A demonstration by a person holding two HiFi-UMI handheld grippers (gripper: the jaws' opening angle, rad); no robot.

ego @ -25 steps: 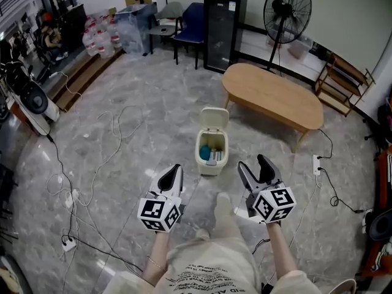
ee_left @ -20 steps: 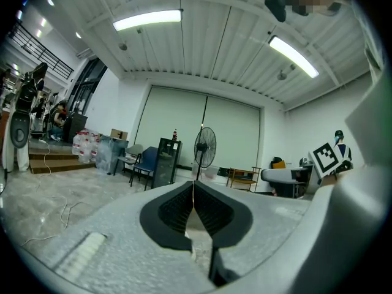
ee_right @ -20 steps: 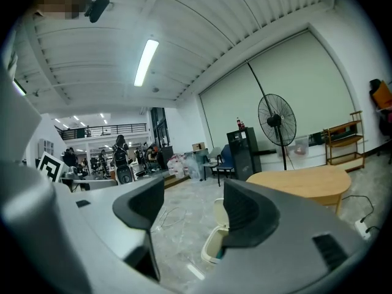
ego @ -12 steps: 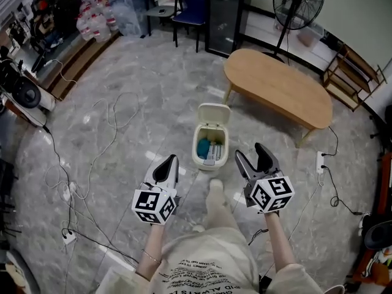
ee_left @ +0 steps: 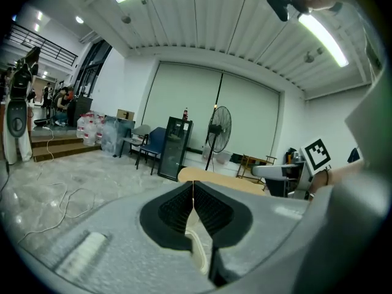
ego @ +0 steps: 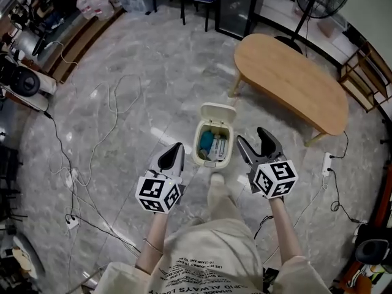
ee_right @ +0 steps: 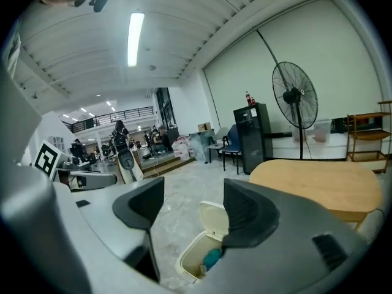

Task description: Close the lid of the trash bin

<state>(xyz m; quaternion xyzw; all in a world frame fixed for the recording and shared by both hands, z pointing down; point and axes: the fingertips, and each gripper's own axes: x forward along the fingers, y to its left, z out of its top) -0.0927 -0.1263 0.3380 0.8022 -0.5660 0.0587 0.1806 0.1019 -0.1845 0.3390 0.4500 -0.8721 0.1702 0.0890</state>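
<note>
A small cream trash bin (ego: pixel 212 158) stands on the marble floor right ahead of me, its lid (ego: pixel 218 113) flipped up at the far side. Blue and white rubbish shows inside. My left gripper (ego: pixel 176 150) hangs shut and empty to the bin's left, a little short of it. My right gripper (ego: pixel 257 141) is open beside the bin's right rim, nothing between its fingers. In the right gripper view the bin (ee_right: pixel 197 255) and its raised lid (ee_right: pixel 215 217) appear between the jaws, below them. The left gripper view shows its pads (ee_left: pixel 202 210) pressed together.
An oval wooden table (ego: pixel 293 84) stands beyond the bin to the right. Cables (ego: pixel 101 136) trail over the floor at the left, and a power strip (ego: pixel 325 163) lies at the right. My foot (ego: pixel 218 183) is just short of the bin. A fan, a black cabinet and chairs stand further back.
I have stepped closer to the bin, which now sits nearer between the two grippers. The right gripper has come up level with the bin's right side. Lid still up.
</note>
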